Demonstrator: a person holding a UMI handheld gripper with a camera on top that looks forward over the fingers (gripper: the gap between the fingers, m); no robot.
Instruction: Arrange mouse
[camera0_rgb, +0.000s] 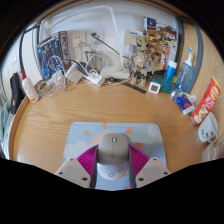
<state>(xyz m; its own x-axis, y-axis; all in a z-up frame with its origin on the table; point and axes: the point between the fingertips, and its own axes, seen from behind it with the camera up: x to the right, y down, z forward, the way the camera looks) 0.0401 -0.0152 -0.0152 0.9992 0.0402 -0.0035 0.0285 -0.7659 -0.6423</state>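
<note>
Wooden desk (60, 120) fills the scene, its far edge crowded with cables (85, 68), a white charger (116, 72), small bottles (172, 74) and packets (206, 98) against the wall. Near the gripper (113, 163) a light grey mat (88, 136) is laid on the wood, and the grey mouse (113, 152) is seen between the two fingers, the purple pads (88, 160) pressed against both its sides, so it is judged to be clamped. Whether it is lifted or resting on the mat cannot be told. For the placing to be done well, the mouse should be kept level, lined up square with the mat's edges, lowered until fully supported, and only then released, so that it is not dragged or twisted.
</note>
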